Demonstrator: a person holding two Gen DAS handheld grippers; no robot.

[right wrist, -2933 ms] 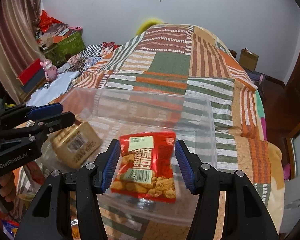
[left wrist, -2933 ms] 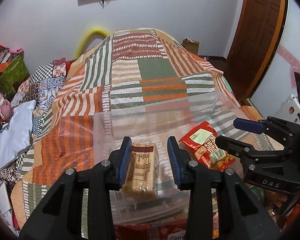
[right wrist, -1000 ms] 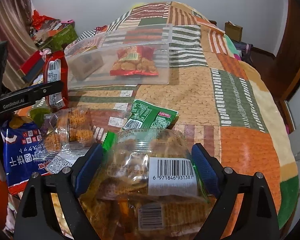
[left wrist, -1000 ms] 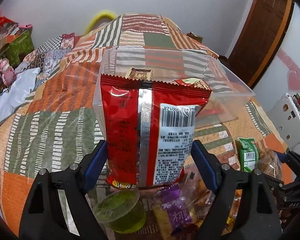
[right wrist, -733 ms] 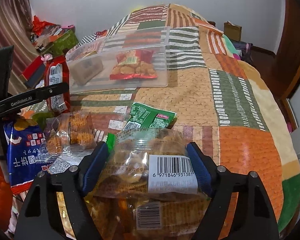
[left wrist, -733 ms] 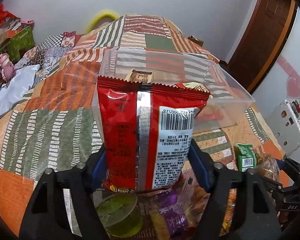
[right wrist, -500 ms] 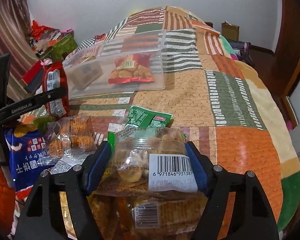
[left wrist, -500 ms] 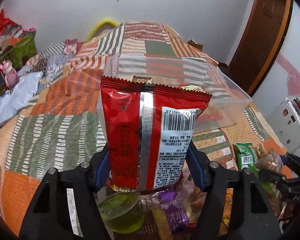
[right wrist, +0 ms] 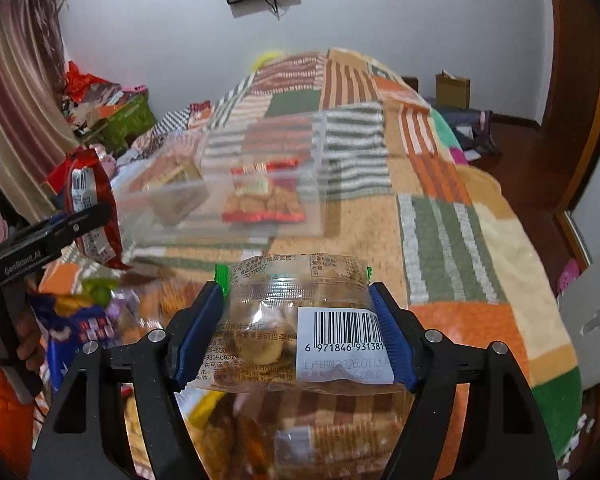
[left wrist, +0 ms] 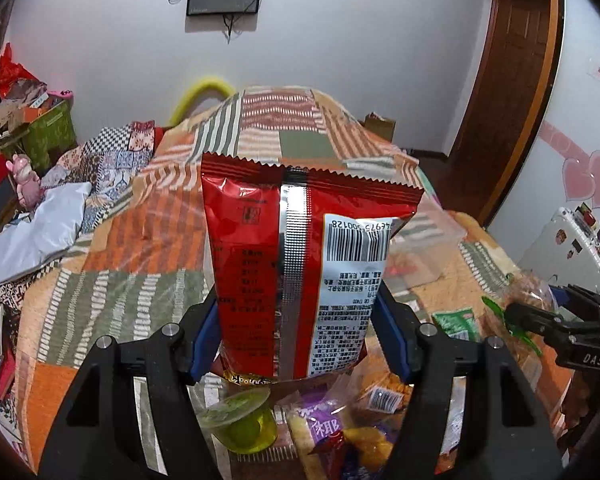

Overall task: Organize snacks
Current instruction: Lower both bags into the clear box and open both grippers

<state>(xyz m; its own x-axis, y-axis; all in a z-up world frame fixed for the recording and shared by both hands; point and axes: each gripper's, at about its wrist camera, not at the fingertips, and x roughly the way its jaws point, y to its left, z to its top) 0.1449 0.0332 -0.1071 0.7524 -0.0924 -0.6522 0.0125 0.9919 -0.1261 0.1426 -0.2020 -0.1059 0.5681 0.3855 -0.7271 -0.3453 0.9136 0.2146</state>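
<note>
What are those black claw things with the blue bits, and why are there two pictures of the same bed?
Each claw is a hand-held gripper: a person squeezes it, no robot. Each one carries a camera looking along its fingers, so you get two pictures.

In the left camera's picture, the left hand-held gripper pinches a red snack bag. In the right camera's picture, the right hand-held gripper pinches a clear packet of snacks.

Both are above a patchwork bedspread. A clear plastic box sits on it, holding a small red snack packet. More snacks lie nearby, like a green jelly cup.
</note>
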